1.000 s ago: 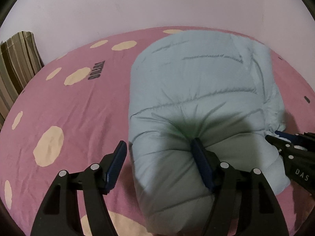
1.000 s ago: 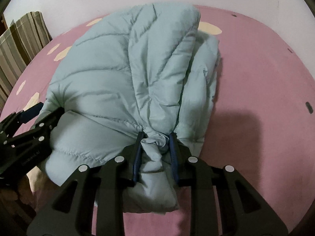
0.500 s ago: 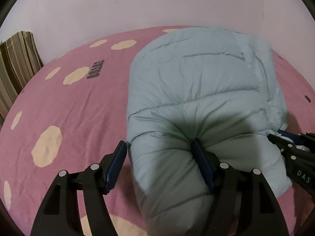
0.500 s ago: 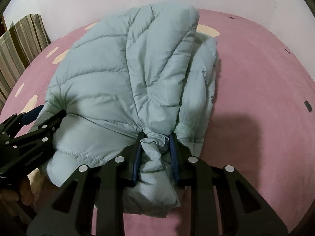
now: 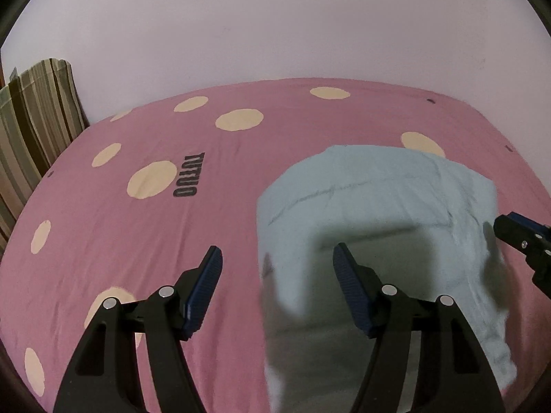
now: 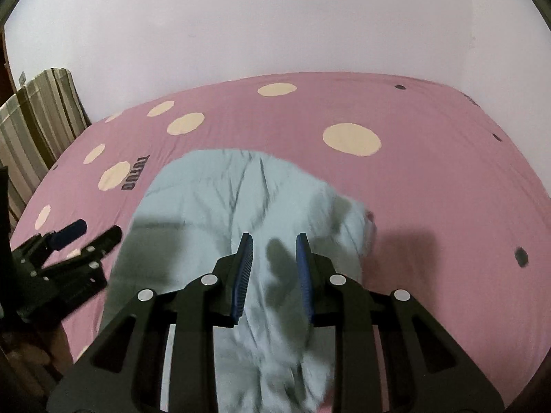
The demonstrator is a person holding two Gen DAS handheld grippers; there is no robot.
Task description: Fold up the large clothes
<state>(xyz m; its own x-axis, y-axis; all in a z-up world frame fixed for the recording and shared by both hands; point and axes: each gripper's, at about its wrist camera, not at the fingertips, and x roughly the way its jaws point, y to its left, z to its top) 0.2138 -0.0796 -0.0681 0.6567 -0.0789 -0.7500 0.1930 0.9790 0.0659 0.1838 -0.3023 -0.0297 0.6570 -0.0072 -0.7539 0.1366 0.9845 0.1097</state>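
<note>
1. One pale blue puffer jacket [image 5: 375, 213] lies bundled on the near part of the bed, its quilted folds blurred towards the closest edge.
2. The left gripper [image 5: 275, 278] hangs above the jacket's left edge with its jaws spread wide and nothing between them.
3. The right gripper [image 6: 273, 261] sits over the jacket's middle, jaws parted, fabric visible behind the gap; no grip is apparent.
4. The pink bedsheet [image 5: 120, 234] carries cream dots and the dark printed word "TUTUO" [image 5: 185, 174].
5. A striped cushion [image 5: 34, 110] stands at the bed's far left, against the plain pale wall [image 5: 275, 24].
</note>
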